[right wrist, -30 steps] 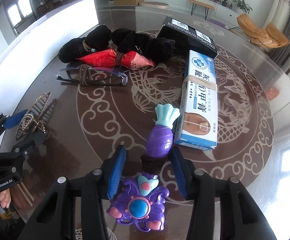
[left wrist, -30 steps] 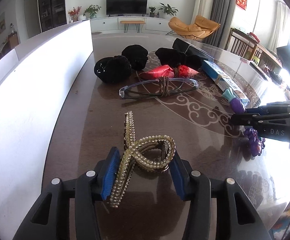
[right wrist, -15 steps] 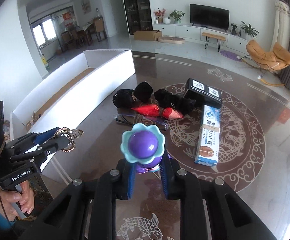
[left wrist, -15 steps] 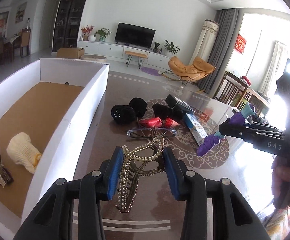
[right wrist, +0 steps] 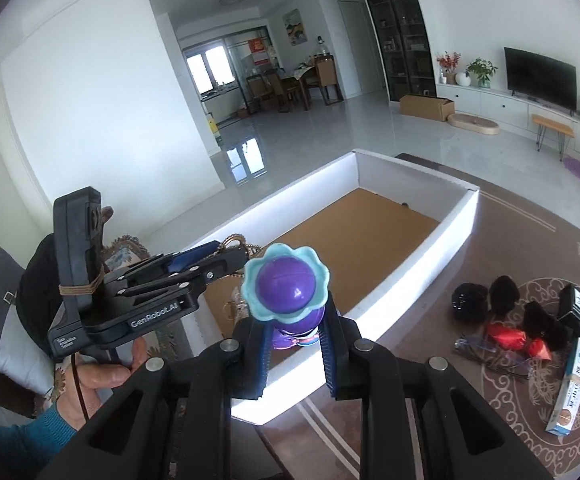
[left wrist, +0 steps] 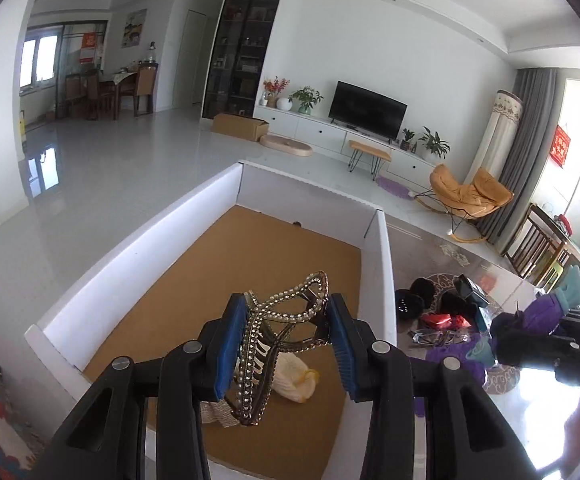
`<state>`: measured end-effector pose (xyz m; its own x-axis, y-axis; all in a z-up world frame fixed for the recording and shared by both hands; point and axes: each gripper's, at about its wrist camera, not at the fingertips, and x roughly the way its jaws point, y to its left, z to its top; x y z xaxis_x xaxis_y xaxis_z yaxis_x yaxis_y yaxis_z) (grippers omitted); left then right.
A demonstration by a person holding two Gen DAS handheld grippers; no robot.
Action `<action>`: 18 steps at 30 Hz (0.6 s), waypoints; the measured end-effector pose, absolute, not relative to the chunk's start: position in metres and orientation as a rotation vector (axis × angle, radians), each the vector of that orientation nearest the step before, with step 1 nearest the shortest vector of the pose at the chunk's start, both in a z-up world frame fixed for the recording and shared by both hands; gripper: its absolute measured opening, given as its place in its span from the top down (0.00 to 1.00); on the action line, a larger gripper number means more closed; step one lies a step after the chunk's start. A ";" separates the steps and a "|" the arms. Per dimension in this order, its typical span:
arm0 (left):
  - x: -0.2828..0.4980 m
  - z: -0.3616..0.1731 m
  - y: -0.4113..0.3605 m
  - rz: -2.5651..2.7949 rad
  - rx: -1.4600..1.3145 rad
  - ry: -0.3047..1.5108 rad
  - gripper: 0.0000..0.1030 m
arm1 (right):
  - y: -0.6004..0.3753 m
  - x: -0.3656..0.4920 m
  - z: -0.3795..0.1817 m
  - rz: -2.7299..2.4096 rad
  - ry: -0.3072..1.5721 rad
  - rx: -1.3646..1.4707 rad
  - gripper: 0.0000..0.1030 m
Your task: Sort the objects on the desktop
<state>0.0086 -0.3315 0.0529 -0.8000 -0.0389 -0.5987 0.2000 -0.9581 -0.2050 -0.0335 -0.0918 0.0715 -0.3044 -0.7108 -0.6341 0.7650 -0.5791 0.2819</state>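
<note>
hair claw [left wrist: 285, 344] clamped in left gripper [left wrist: 285, 346], seemingly above box [left wrist: 384, 280].

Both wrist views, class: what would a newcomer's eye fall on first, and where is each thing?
First, the rhinestone hair claw clamped in the left gripper above the white box. Next, the purple toy wand pinched upright in the right gripper beside the box's near wall. Behind, dark bundles and a red packet crowd the patterned table.

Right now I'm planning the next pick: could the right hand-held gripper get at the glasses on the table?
Probably not yet. The right hand-held gripper is shut on the purple toy beside the white box. The glasses lie uncovered on the table, so the path looks free once the toy is released.
</note>
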 end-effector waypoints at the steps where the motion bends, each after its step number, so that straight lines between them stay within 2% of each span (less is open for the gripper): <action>1: 0.003 0.047 -0.340 -2.807 0.964 0.387 0.60 | -0.107 -0.033 0.064 -1.955 0.111 0.946 0.79; 8: -0.027 -0.002 -0.370 -2.634 1.182 0.340 0.60 | -0.194 -0.047 -0.008 -1.856 0.292 1.163 0.78; 12: -0.038 -0.016 -0.382 -2.543 1.194 0.319 0.58 | -0.214 -0.061 -0.024 -1.891 0.266 1.152 0.74; 14: -0.039 -0.013 -0.387 -2.511 1.167 0.321 0.47 | -0.214 -0.066 -0.017 -1.949 0.207 1.110 0.67; 16: -0.035 -0.006 -0.390 -2.510 1.101 0.330 0.30 | -0.205 -0.071 -0.002 -2.002 0.139 1.044 0.62; 17: -0.032 -0.001 -0.390 -2.518 1.063 0.332 0.27 | -0.197 -0.071 0.007 -2.034 0.116 1.002 0.56; 18: -0.029 0.003 -0.390 -2.529 1.031 0.332 0.26 | -0.187 -0.070 0.015 -2.073 0.106 0.954 0.43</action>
<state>-0.0294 -0.3896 0.0032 -0.6542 -0.2630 -0.7091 0.4373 -0.8965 -0.0710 -0.0699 -0.1873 0.0151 -0.3658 -0.6540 -0.6622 0.7181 -0.6509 0.2462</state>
